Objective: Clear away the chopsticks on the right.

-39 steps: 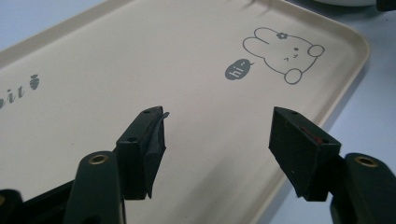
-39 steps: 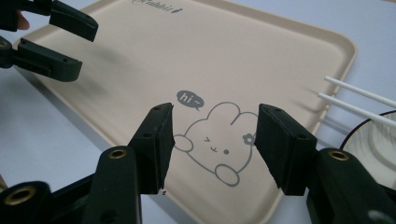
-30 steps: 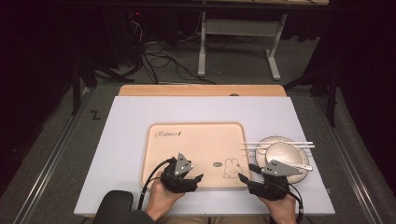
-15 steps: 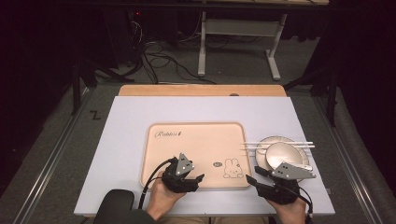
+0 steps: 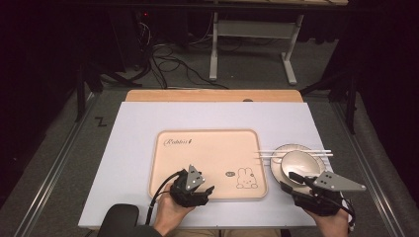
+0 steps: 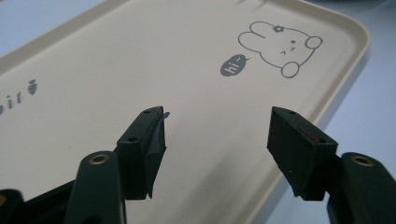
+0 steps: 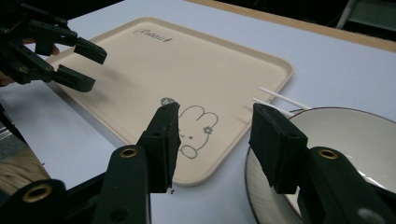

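The bowl [image 5: 301, 164], white inside with a dark rim, sits on a plate [image 5: 276, 163] at the right of the tabletop [image 5: 133, 148], just beside the right edge of the tray [image 5: 207, 153]. A pair of white chopsticks [image 5: 296, 152] lies across the far rim of the plate and bowl, their tips reaching toward the tray's right edge. The right gripper [image 5: 292, 180] is held at the near side of the bowl, its upper jaw over the bowl's near rim; in the right gripper view, the right gripper [image 7: 212, 140] has its fingers [image 7: 163, 135] apart, with the gap between them over the tray's near right corner and the bare tabletop, and the bowl [image 7: 345, 140] behind the right-hand jaw. These jaws have just been closing somewhat, and nothing is between them. The tray is beige, rectangular with rounded corners, printed with a rabbit drawing [image 5: 245, 178] near its right front corner and cursive lettering [image 5: 177, 142] at its far left. The left gripper [image 5: 207, 191] rests over the near edge of the tray, left of the rabbit drawing; in the left gripper view, the left gripper [image 6: 217, 135] has its fingers [image 6: 152, 140] wide apart above the bare tray surface [image 6: 140, 60], holding nothing.
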A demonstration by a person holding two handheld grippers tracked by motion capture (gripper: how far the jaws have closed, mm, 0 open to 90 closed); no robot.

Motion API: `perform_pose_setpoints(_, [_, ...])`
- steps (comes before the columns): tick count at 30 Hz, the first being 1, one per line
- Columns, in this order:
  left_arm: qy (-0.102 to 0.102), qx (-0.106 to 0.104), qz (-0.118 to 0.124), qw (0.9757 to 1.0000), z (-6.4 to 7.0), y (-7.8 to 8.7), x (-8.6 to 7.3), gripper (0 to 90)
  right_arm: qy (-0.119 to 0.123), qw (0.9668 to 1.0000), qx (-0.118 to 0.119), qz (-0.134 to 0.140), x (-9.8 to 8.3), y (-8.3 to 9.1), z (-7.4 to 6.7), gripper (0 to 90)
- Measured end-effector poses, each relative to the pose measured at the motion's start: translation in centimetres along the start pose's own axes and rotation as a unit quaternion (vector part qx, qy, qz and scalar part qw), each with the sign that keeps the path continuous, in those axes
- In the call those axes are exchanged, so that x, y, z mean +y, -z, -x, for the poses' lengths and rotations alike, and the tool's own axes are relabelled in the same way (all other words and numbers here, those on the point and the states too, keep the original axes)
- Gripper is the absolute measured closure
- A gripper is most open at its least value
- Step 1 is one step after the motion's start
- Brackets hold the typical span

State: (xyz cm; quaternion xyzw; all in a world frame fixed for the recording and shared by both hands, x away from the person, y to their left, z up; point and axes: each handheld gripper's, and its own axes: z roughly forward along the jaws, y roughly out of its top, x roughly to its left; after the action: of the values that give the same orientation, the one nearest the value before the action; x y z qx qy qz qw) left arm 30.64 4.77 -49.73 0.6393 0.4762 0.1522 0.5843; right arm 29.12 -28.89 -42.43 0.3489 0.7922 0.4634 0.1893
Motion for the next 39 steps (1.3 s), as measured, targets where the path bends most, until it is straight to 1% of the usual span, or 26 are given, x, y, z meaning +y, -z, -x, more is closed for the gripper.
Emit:
perform_pose_setpoints(1, [-0.001, 0.001, 0.003, 1.0000, 0.0, 0.1, 0.0, 37.4, 0.000, 1.0000, 0.000, 0.000, 0.0, 0.0, 0.0, 53.7])
perform_pose_setpoints(3, [-0.002, 0.004, 0.005, 1.0000, -0.1, 0.4, 0.1, 37.4, -0.002, 1.0000, -0.002, -0.001, 0.3, 0.6, 0.5, 54.8])
perform_pose_setpoints(5, [0.003, 0.007, 0.008, 0.9999, -0.2, 0.5, 0.0, 37.4, -0.002, 1.0000, -0.007, -0.003, 0.6, 1.3, 1.2, 56.1])
perform_pose_setpoints(7, [0.000, 0.013, 0.005, 0.9999, -0.3, 0.7, 0.0, 37.4, -0.002, 0.9999, -0.014, -0.009, 0.9, 1.7, 1.7, 56.6])
perform_pose_setpoints(8, [0.004, 0.015, 0.007, 0.9999, -0.3, 0.7, 0.0, 37.4, -0.006, 0.9996, -0.020, -0.018, 1.2, 2.1, 2.3, 56.7])
perform_pose_setpoints(11, [0.006, 0.021, 0.008, 0.9997, -0.4, 1.0, 0.0, 37.4, -0.007, 0.9993, -0.028, -0.022, 1.5, 2.4, 3.2, 56.7])
perform_pose_setpoints(13, [0.010, 0.024, 0.011, 0.9996, -0.5, 1.2, -0.1, 37.3, -0.008, 0.9993, -0.029, -0.024, 1.5, 2.5, 3.5, 56.7])
perform_pose_setpoints(14, [0.010, 0.028, 0.011, 0.9995, -0.6, 1.4, -0.1, 37.3, -0.004, 0.9991, -0.034, -0.024, 1.6, 2.5, 4.1, 56.8])
perform_pose_setpoints(15, [0.010, 0.028, 0.011, 0.9995, -0.6, 1.4, -0.1, 37.2, -0.004, 0.9991, -0.034, -0.024, 1.6, 2.5, 4.1, 56.8])
perform_pose_setpoints(17, [0.010, 0.031, 0.013, 0.9994, -0.7, 1.5, -0.1, 37.2, -0.003, 0.9990, -0.037, -0.025, 1.8, 2.6, 4.6, 58.1])
perform_pose_setpoints(18, [0.008, 0.034, 0.014, 0.9993, -0.7, 1.6, -0.2, 37.2, 0.002, 0.9988, -0.041, -0.025, 1.9, 2.7, 5.1, 58.6])
perform_pose_setpoints(19, [0.011, 0.035, 0.018, 0.9992, -0.7, 1.7, -0.2, 37.2, 0.002, 0.9988, -0.041, -0.025, 1.9, 2.7, 5.1, 58.6])
perform_pose_setpoints(20, [0.008, 0.036, 0.016, 0.9992, -0.7, 1.9, -0.2, 37.1, 0.003, 0.9986, -0.045, -0.026, 2.0, 2.7, 5.7, 58.5])
perform_pose_setpoints(21, [0.011, 0.037, 0.020, 0.9990, -0.8, 1.9, -0.2, 37.1, 0.003, 0.9986, -0.045, -0.026, 2.0, 2.7, 5.7, 58.5])
perform_pose_setpoints(22, [0.012, 0.040, 0.019, 0.9989, -0.8, 2.1, -0.2, 37.1, -0.001, 0.9984, -0.048, -0.029, 2.2, 2.7, 6.3, 58.5])
perform_pose_setpoints(24, [0.015, 0.044, 0.020, 0.9987, -0.9, 2.1, -0.3, 37.0, 0.002, 0.9983, -0.049, -0.030, 2.2, 2.7, 6.6, 58.5])
perform_pose_setpoints(25, [0.015, 0.046, 0.019, 0.9986, -0.9, 2.2, -0.3, 36.8, 0.003, 0.9980, -0.051, -0.035, 2.4, 2.6, 7.2, 58.4])
perform_pose_setpoints(26, [0.015, 0.048, 0.018, 0.9986, -1.0, 2.2, -0.3, 36.8, 0.003, 0.9980, -0.051, -0.035, 2.4, 2.6, 7.2, 58.4])
perform_pose_setpoints(29, [0.019, 0.052, 0.015, 0.9984, -1.1, 2.3, -0.5, 36.3, 0.003, 0.9979, -0.049, -0.041, 2.7, 2.3, 8.2, 59.5])
perform_pose_setpoints(30, [0.019, 0.054, 0.013, 0.9983, -1.1, 2.4, -0.6, 36.1, 0.006, 0.9976, -0.051, -0.048, 2.9, 2.0, 8.8, 61.3])
perform_pose_setpoints(31, [0.019, 0.056, 0.011, 0.9982, -1.2, 2.4, -0.6, 36.1, 0.006, 0.9976, -0.051, -0.048, 2.9, 2.0, 8.8, 61.3])
perform_pose_setpoints(33, [0.022, 0.059, 0.011, 0.9979, -1.3, 2.7, -0.6, 36.0, 0.011, 0.9968, -0.054, -0.058, 3.2, 1.6, 9.5, 62.7])
perform_pose_setpoints(35, [0.025, 0.061, 0.013, 0.9978, -1.3, 2.7, -0.7, 36.0, 0.014, 0.9966, -0.054, -0.061, 3.3, 1.4, 9.8, 63.1])
perform_pose_setpoints(37, [0.025, 0.064, 0.012, 0.9976, -1.4, 2.8, -0.7, 35.9, 0.017, 0.9961, -0.054, -0.068, 3.5, 1.1, 10.3, 63.6])
perform_pose_setpoints(38, [0.027, 0.066, 0.014, 0.9974, -1.5, 2.9, -0.7, 35.9, 0.019, 0.9956, -0.055, -0.073, 3.6, 0.8, 10.9, 64.3])
perform_pose_setpoints(39, [0.027, 0.066, 0.014, 0.9974, -1.5, 2.9, -0.7, 35.9, 0.013, 0.9955, -0.056, -0.075, 3.7, 0.8, 11.0, 64.5])
